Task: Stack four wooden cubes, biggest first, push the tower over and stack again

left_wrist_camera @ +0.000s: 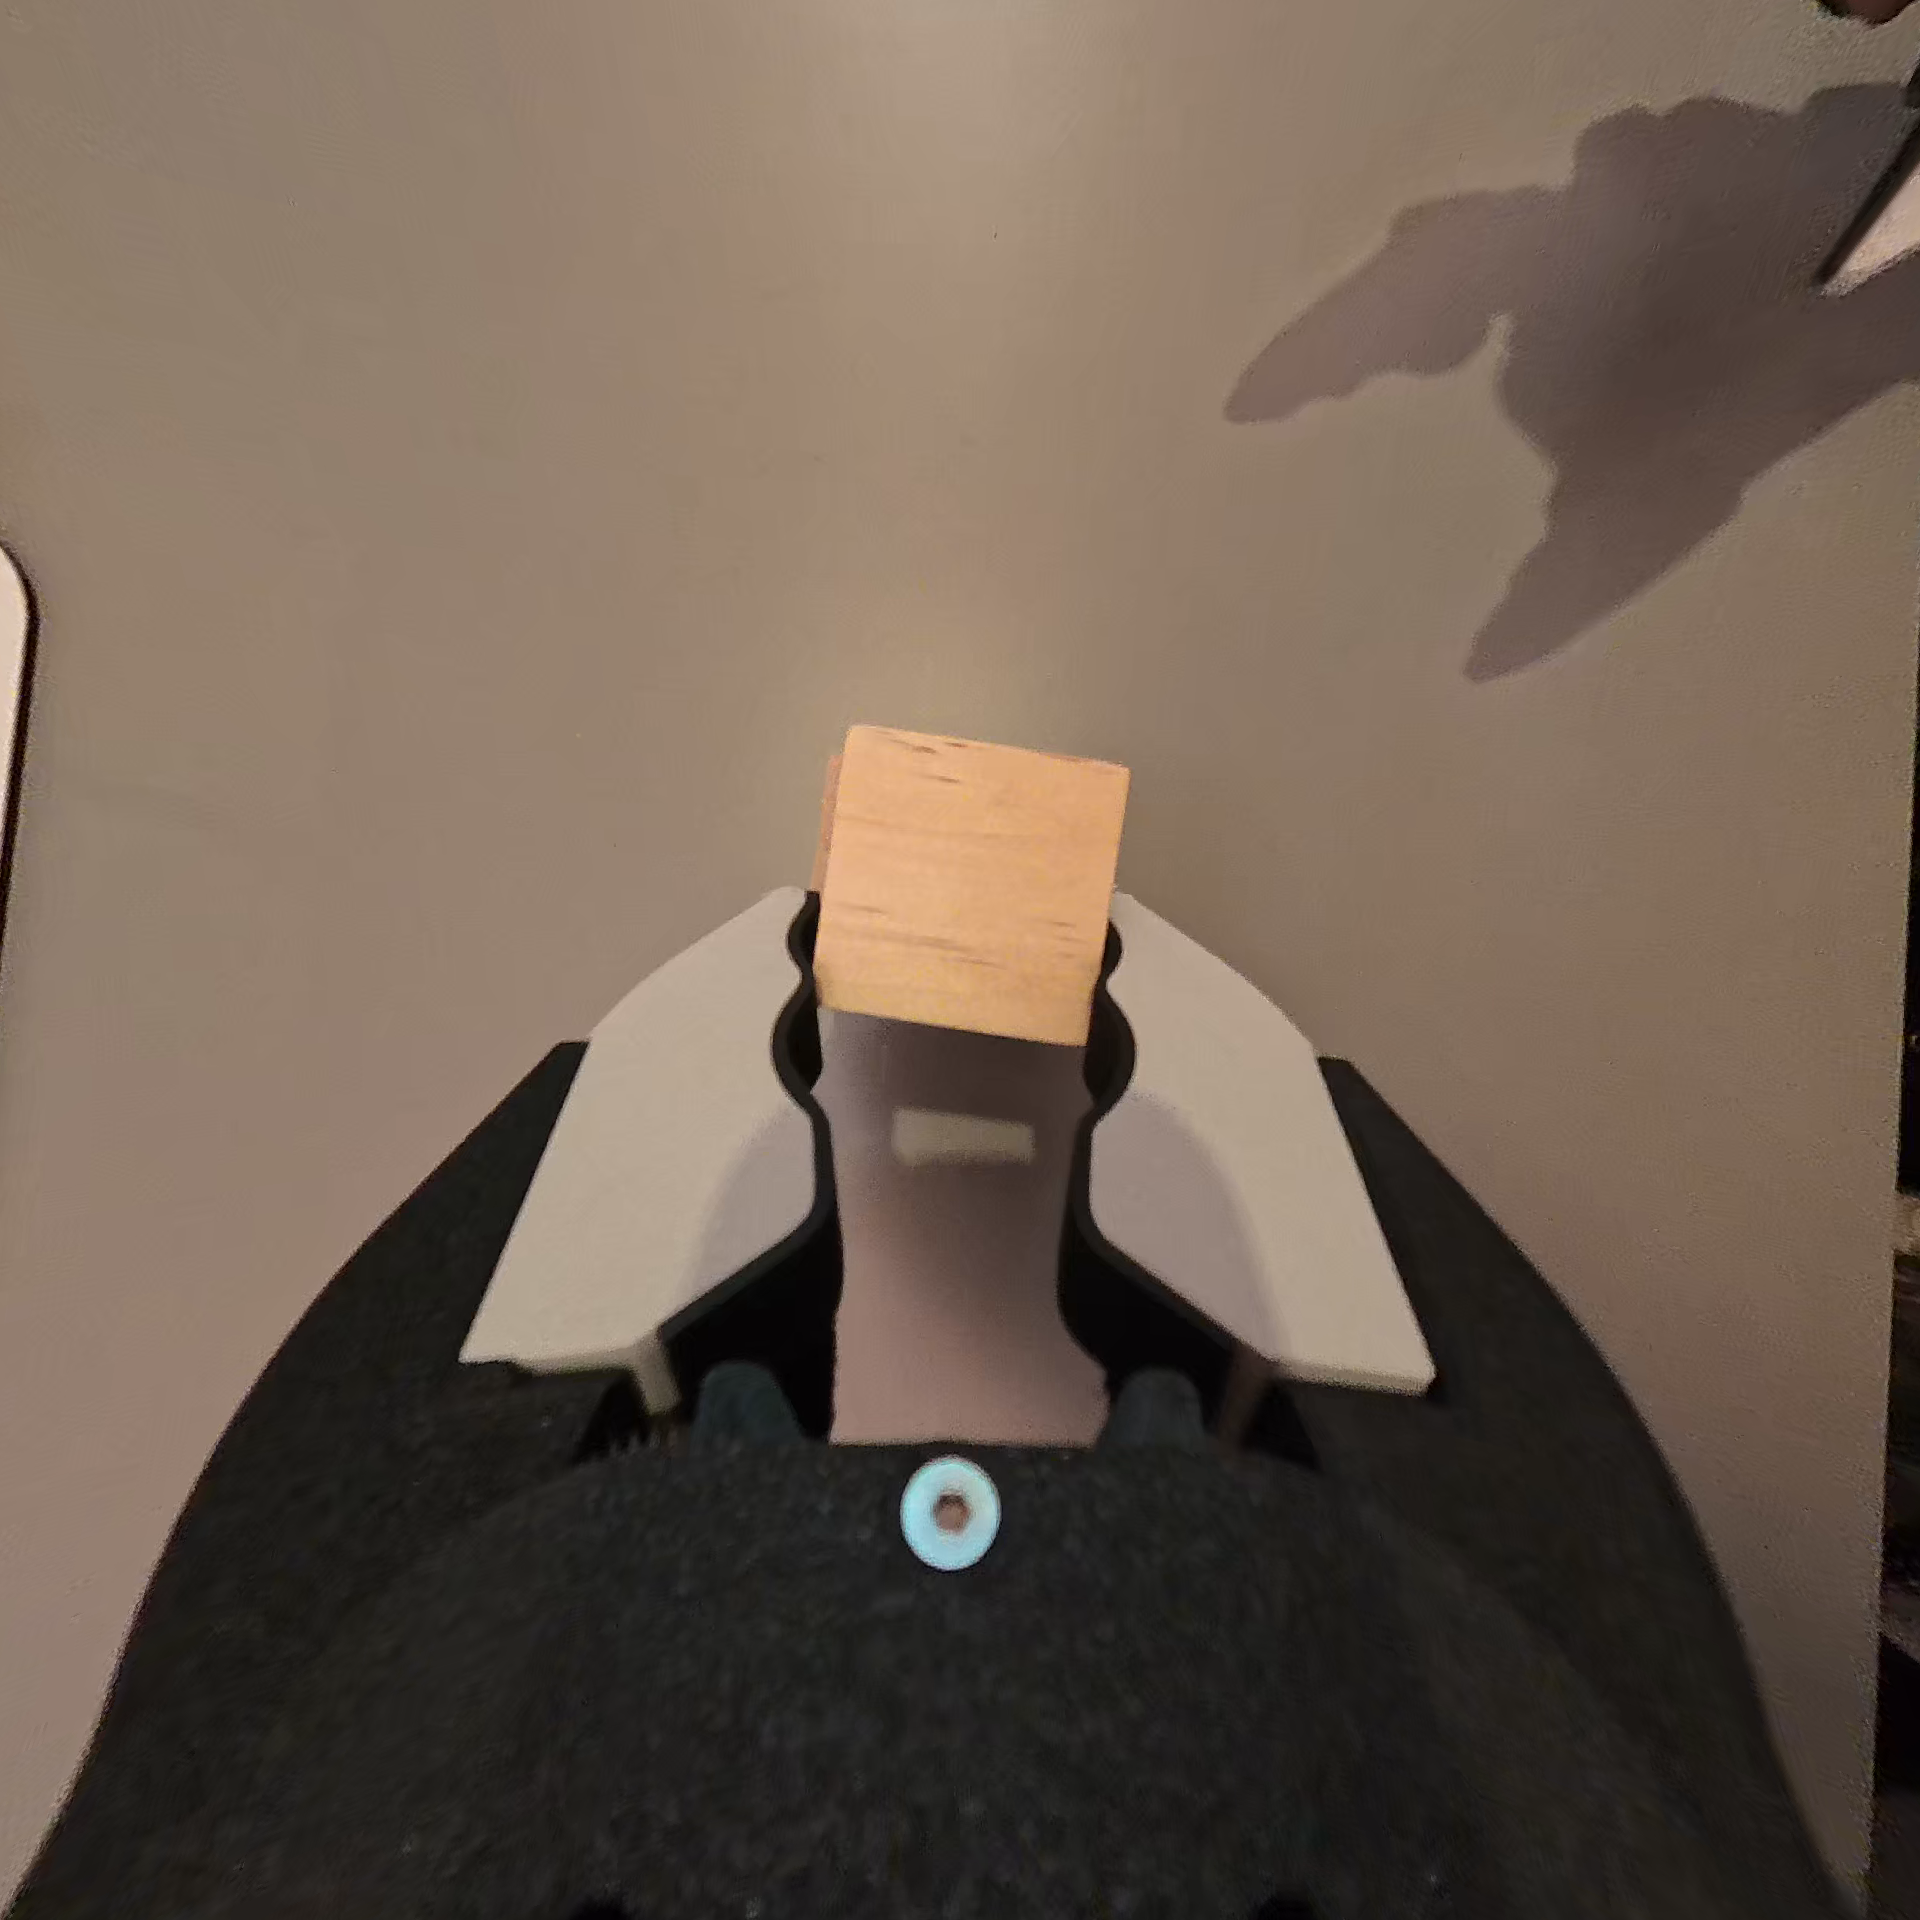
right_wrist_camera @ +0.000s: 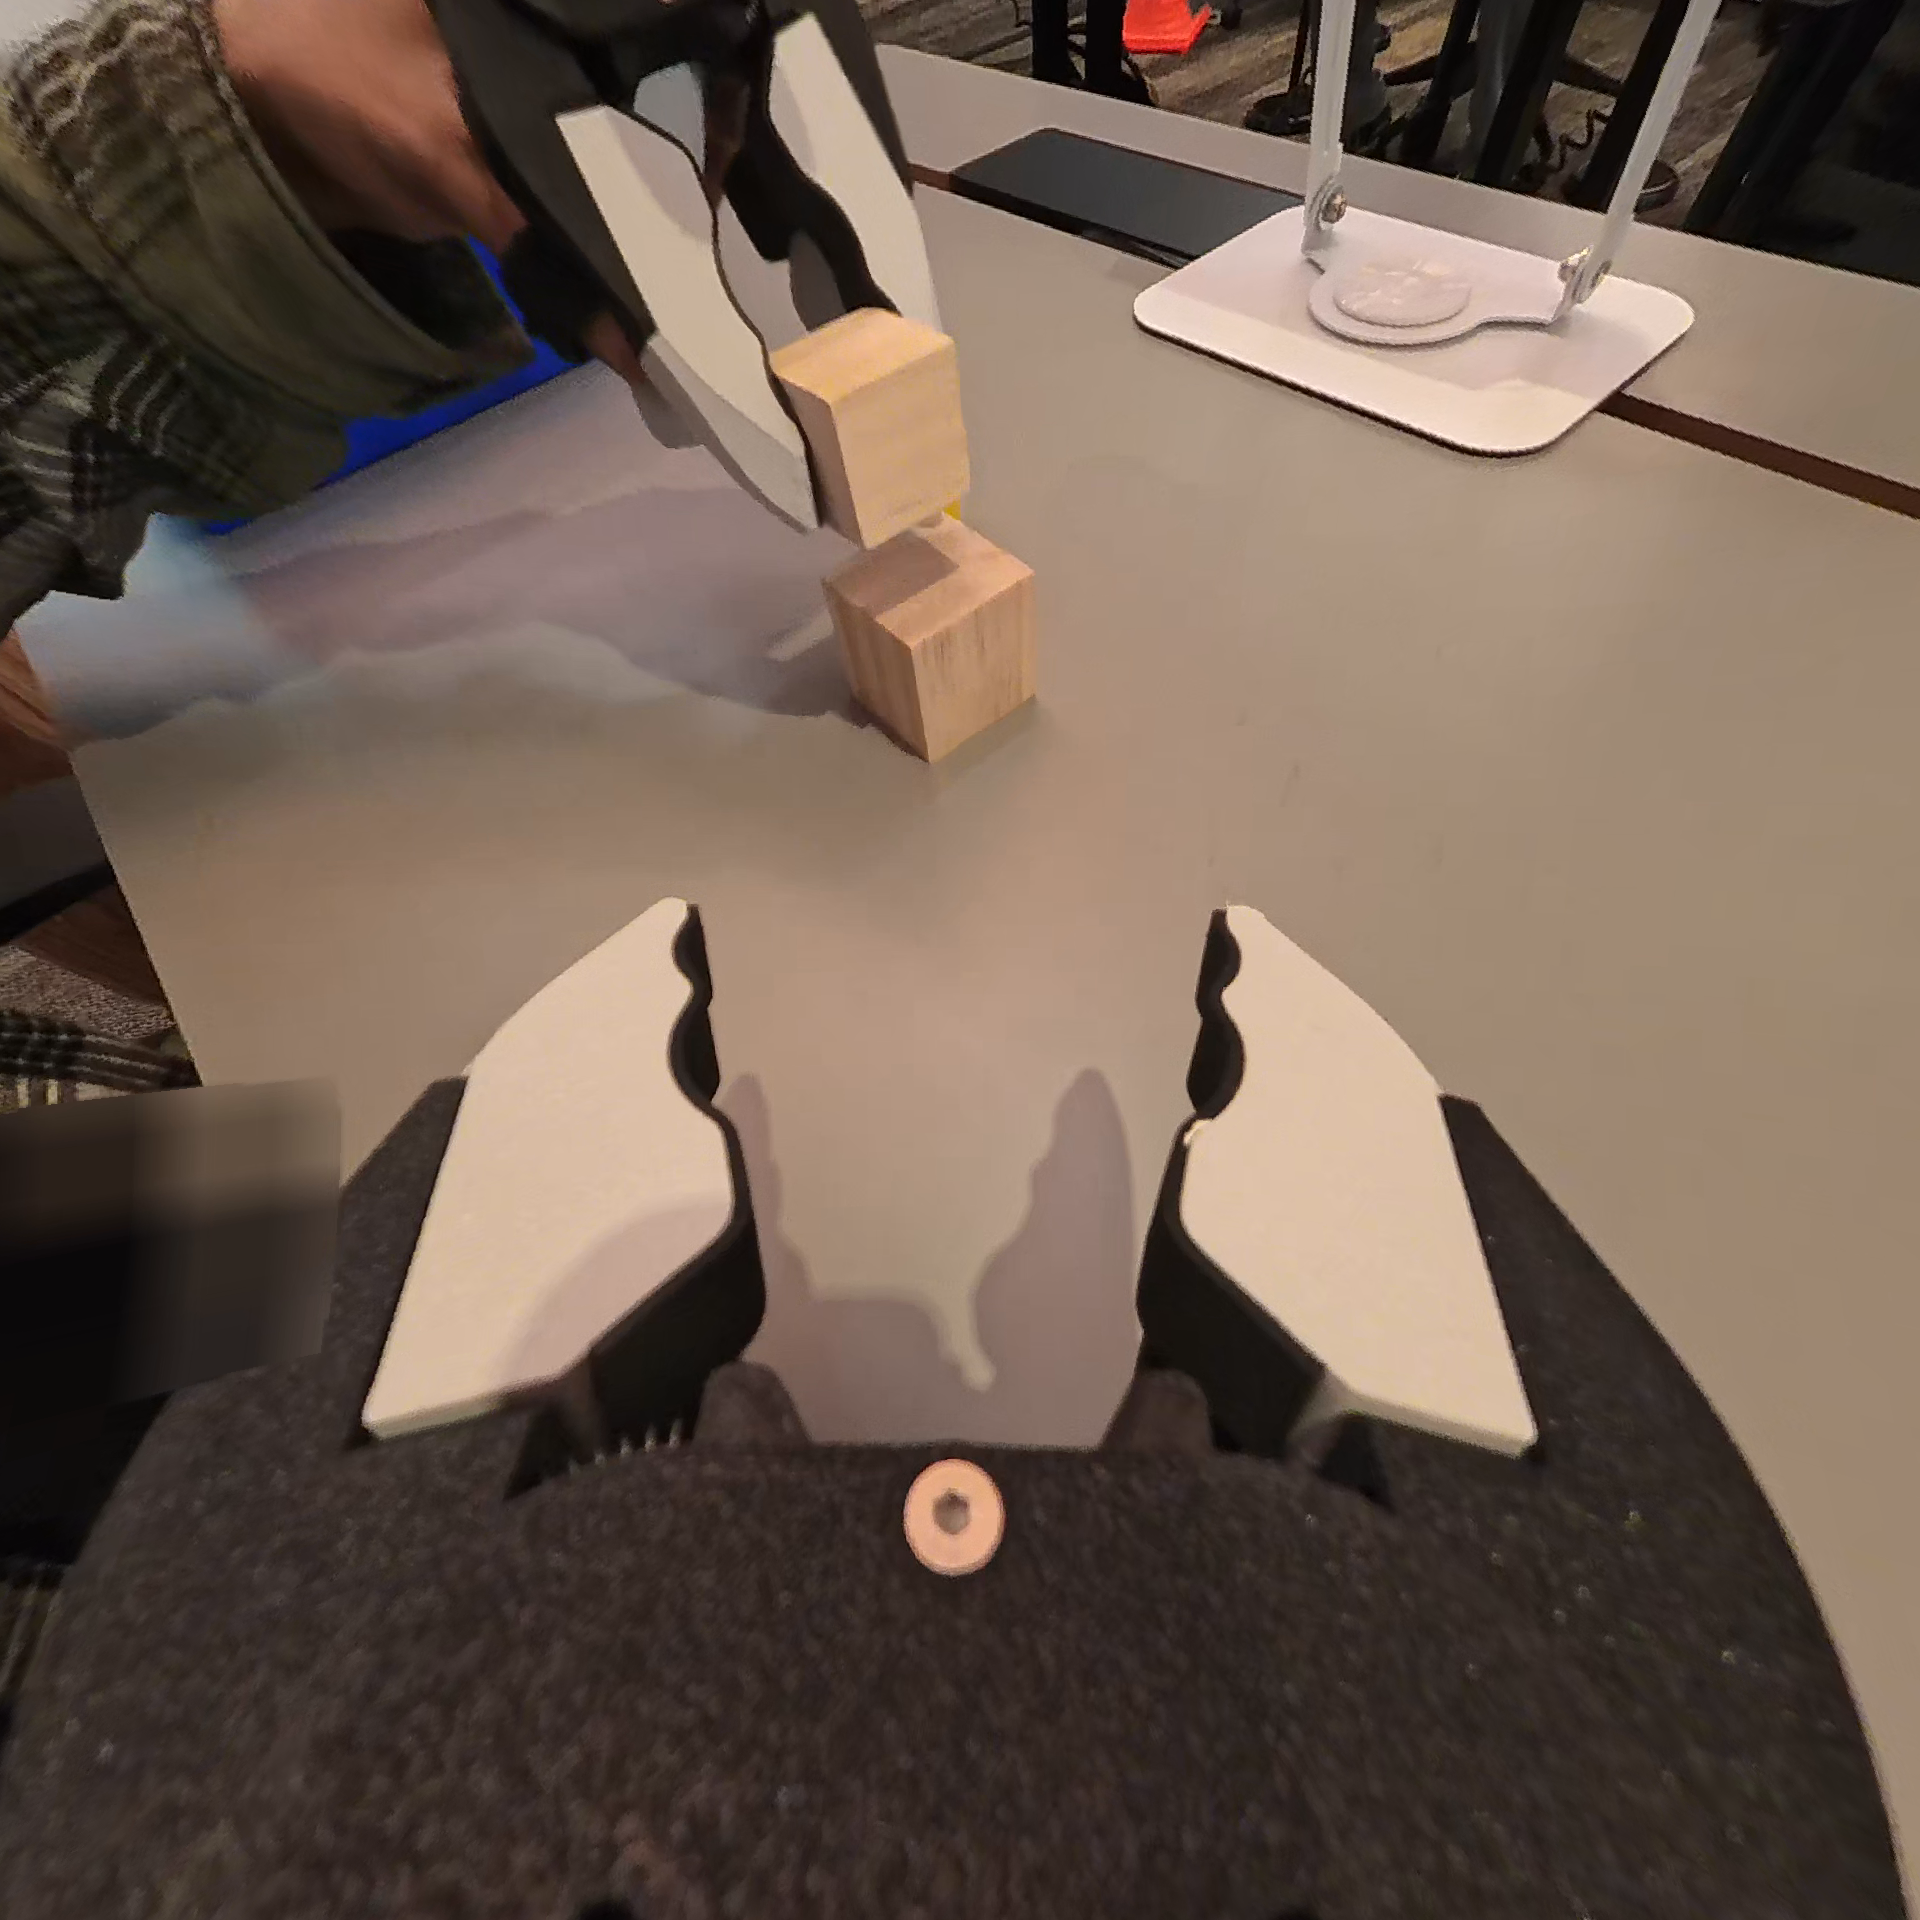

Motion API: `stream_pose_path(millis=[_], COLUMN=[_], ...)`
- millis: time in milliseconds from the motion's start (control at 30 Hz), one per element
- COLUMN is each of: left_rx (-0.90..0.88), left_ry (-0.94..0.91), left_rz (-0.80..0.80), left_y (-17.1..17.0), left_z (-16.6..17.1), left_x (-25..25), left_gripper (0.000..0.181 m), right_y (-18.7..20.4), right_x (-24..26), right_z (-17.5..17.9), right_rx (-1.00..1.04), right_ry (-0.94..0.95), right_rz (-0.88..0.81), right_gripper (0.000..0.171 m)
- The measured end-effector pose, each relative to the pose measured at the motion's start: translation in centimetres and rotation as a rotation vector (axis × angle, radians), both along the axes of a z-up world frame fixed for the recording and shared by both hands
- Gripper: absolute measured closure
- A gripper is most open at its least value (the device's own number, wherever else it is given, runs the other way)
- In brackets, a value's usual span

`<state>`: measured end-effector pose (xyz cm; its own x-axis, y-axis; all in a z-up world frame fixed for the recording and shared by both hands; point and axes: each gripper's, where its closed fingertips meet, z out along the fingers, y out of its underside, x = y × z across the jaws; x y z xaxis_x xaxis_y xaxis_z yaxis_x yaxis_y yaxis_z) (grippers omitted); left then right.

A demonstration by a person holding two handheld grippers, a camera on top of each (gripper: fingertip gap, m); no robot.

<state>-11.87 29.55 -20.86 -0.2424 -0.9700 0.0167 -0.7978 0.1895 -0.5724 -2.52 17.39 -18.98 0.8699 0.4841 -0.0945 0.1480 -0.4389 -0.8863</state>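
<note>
My left gripper (left_wrist_camera: 956, 909) is shut on a light wooden cube (left_wrist_camera: 966, 831) and points down at the grey table (left_wrist_camera: 520, 416). In the right wrist view the left gripper (right_wrist_camera: 862, 410) holds that cube (right_wrist_camera: 883, 426) tilted, just above a second wooden cube (right_wrist_camera: 935, 634) standing on the table (right_wrist_camera: 1351, 831). I cannot tell whether the two cubes touch. A small yellow bit (right_wrist_camera: 952, 509) shows behind them. My right gripper (right_wrist_camera: 956, 925) is open and empty, low over the table, nearer than the cubes.
A white stand base (right_wrist_camera: 1413, 332) and a flat black device (right_wrist_camera: 1101, 192) lie at the far right. A blue object (right_wrist_camera: 436, 416) sits behind the person's sleeve (right_wrist_camera: 156, 260). The table's left edge (right_wrist_camera: 104, 831) is close.
</note>
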Motion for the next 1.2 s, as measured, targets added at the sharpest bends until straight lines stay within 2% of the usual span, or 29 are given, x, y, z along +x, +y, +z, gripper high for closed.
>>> stream_pose_path(millis=[33,533,833,900,1067,1200], left_rx=[0.003,-0.001,-0.018,-0.022,-0.006,0.076], left_ry=[0.008,0.068,0.055,0.052,0.018,-0.028], left_rz=[-0.006,0.003,0.014,0.014,0.034,0.093], left_y=[-0.1,0.4,0.3,0.2,0.7,3.9], left_z=[-0.3,-2.3,-2.3,-2.4,-1.7,0.5], left_x=[0.2,0.6,0.7,0.8,0.2,-2.7], left_gripper=[0.133,0.133,0.133,0.13,0.107,0.099], right_y=[-0.1,-0.5,-0.5,-0.5,-0.6,-0.9], right_x=[0.1,1.2,1.3,1.3,1.3,1.5], right_z=[0.0,-0.2,-0.3,-0.3,-0.1,-0.1], right_rx=[0.001,0.0,-0.002,-0.001,0.003,0.002], right_ry=[-0.001,0.014,0.016,0.015,0.014,0.009], right_rz=[-0.002,-0.021,-0.023,-0.023,-0.026,-0.03], right_gripper=[0.082,0.083,0.083,0.083,0.081,0.081])
